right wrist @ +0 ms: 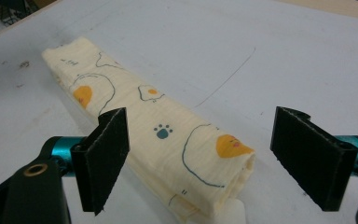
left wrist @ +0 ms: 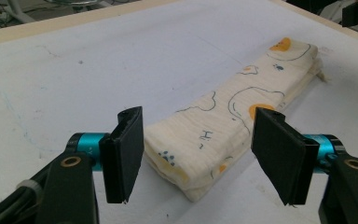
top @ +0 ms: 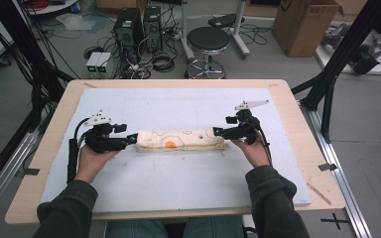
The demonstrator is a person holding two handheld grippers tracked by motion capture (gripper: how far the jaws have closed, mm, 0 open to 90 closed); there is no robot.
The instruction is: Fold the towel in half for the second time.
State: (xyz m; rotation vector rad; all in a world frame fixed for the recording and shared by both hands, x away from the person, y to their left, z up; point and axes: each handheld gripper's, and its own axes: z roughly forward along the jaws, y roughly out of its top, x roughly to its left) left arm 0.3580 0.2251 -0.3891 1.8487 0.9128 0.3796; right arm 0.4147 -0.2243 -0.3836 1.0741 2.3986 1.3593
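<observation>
A cream cloth (top: 181,140) printed with yellow and blue cartoon shapes lies folded into a long narrow strip across the middle of the white mat (top: 178,104). My left gripper (top: 129,141) sits at the strip's left end, and my right gripper (top: 218,132) at its right end. In the left gripper view the cloth (left wrist: 223,130) runs away from the open left gripper (left wrist: 203,154), its near end lying between the pads with a gap on one side. In the right gripper view the cloth's (right wrist: 168,140) other end lies between the wide pads of the right gripper (right wrist: 205,158), not pinched.
The mat covers most of a wooden table (top: 297,99). Beyond its far edge stand a black stool (top: 207,42), computer towers (top: 129,29) with cables, and a cardboard box (top: 302,25). Black frame posts (top: 337,64) rise at both sides.
</observation>
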